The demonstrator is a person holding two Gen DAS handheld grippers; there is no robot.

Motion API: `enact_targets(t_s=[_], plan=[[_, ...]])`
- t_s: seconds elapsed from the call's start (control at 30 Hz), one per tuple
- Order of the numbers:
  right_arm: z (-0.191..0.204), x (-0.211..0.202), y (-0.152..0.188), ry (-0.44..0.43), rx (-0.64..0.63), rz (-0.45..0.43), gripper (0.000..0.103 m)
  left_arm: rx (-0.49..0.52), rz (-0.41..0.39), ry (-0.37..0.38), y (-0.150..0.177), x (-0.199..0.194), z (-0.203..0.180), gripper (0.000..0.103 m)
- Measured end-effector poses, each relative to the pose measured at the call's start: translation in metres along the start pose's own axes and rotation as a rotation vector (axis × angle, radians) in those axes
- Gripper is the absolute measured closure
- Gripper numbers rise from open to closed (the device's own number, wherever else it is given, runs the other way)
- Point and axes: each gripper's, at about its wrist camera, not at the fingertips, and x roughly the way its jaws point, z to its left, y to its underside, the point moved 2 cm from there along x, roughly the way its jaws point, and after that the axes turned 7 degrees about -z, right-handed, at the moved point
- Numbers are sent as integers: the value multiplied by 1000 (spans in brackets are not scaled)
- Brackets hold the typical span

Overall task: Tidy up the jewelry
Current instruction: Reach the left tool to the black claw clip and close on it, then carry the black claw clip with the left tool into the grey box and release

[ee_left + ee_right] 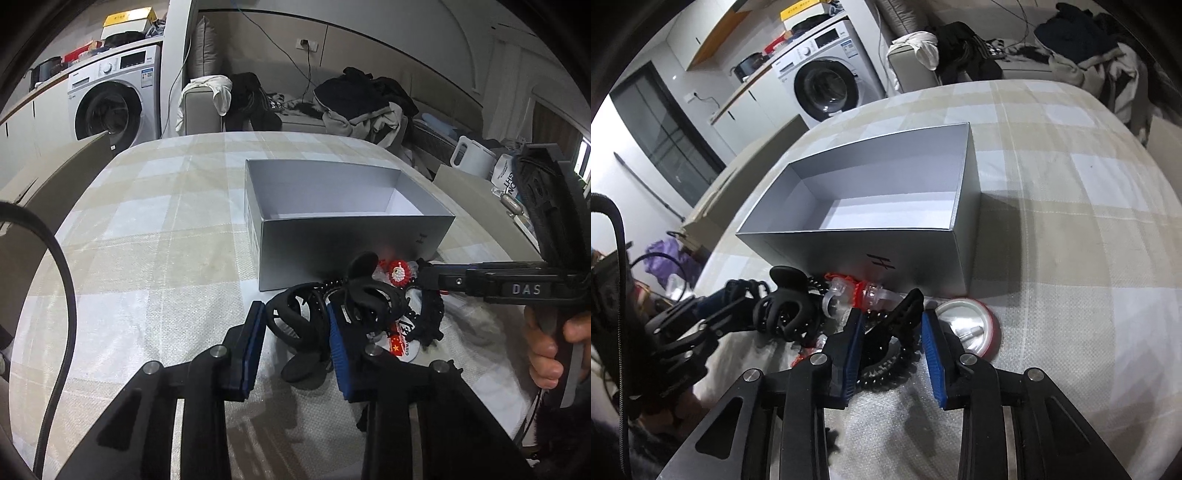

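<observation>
An open grey cardboard box [871, 254], marked "H" on its near wall, stands empty on the checked desk cloth [147, 258]. The jewelry lies heaped just in front of that wall. The left claw [295, 343] is clamped on a black plastic hair clip [295, 321] at the heap's left end; the right claw [892, 339] has its blue pads either side of a black spiked band [886, 354], though whether they press on it I cannot tell.

Risk, as I judge it: the pieces look tangled, so lifting one could drag its neighbours off the desk.

Readable: "DAS" on the right tool's body [524, 290], "CHIN…" on a flag tag [400, 347].
</observation>
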Motion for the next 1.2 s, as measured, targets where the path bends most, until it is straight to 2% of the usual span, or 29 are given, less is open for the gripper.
enact_targets(t_s=[0.13, 0.23, 0.3, 0.47, 0.63, 0.87, 1.07, 1.2], plan=[[4, 1, 0, 40, -13, -6, 72, 10, -28, -12, -1, -7, 0, 75], [8, 1, 1, 47, -23, -18, 78, 17, -36, -20, -2, -8, 0, 75], [5, -2, 3, 9, 2, -22, 86, 17, -45, -21, -3, -9, 1, 75], [-1, -13, 7, -70, 57, -43, 87, 21, -64, -24, -9, -12, 0, 75], [1, -34, 4, -130, 66, -125, 87, 28, -93, -23, -20, -14, -2, 75], [6, -63, -21, -177, 49, -252, 87, 33, -135, -26, -38, -13, -3, 75], [5, -63, -51, -146, 46, -323, 87, 19, -161, -9, -54, 0, -5, 75], [-2, -47, -72, -113, 89, -345, 87, 25, -173, 1, -64, 12, -5, 75]])
